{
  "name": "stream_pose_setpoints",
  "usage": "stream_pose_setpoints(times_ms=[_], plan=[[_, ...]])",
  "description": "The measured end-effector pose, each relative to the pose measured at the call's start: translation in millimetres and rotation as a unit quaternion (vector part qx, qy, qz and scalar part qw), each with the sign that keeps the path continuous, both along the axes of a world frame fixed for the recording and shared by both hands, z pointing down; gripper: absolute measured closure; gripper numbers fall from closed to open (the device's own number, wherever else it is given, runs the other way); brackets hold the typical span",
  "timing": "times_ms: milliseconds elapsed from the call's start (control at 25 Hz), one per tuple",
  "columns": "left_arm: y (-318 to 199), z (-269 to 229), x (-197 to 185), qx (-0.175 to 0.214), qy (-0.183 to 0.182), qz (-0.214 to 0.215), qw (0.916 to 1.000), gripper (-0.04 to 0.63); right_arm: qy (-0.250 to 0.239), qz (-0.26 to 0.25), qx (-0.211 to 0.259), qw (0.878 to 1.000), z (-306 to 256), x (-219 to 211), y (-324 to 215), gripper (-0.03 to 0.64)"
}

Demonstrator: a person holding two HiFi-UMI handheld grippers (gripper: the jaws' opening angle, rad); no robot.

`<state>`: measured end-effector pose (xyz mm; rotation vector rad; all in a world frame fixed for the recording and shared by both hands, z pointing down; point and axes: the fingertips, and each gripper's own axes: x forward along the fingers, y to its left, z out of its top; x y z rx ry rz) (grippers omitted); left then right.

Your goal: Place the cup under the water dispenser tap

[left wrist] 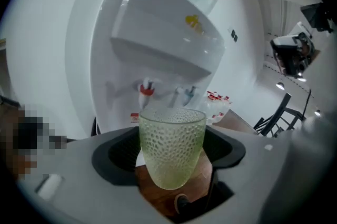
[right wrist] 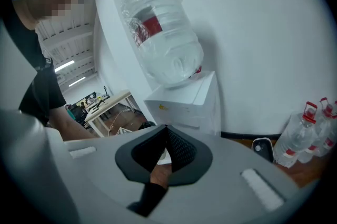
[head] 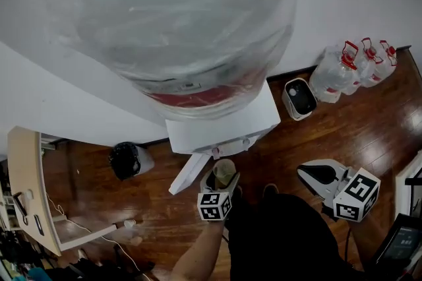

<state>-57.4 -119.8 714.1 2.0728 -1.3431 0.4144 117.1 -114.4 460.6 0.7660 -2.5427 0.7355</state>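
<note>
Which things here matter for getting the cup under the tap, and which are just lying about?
In the job: green cup, held in the left gripper; water dispenser; its taps.
Lying about: right gripper, shut and empty; water jugs by the wall; black bin; small white appliance; table.

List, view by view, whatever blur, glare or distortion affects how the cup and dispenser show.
Head view: the water bottle looms close and soft, crowding the frame; the cup is small and dim. Left gripper view: fisheye bends the dispenser; cup sharp, taps slightly soft. Right gripper view: dark corners, glints on the bottle's wrap.
</note>
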Motion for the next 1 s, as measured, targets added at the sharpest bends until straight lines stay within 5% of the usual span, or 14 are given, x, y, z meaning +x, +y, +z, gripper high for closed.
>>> stream_pose_setpoints(times_ms=[440,680,1000], plan=[[-48.1,98.3,-37.6,-0.004,-0.058,-0.136,0.989,0.227,0.038,-0.045,-0.021,0.998,62.7,-19.2,11.1,0.617],[-73.0,112.8,-27.4,0.058,-0.068,-0.15,0.9846,0.229,0.074,-0.055,-0.021,0.996,77.3,-15.2,5.8,0.617],[-73.6,133.0,-40.1,0.118,-0.123,-0.157,0.9727,0.229,0.091,-0.062,-0.042,0.993,96.7,-27.7,5.5,0.617]])
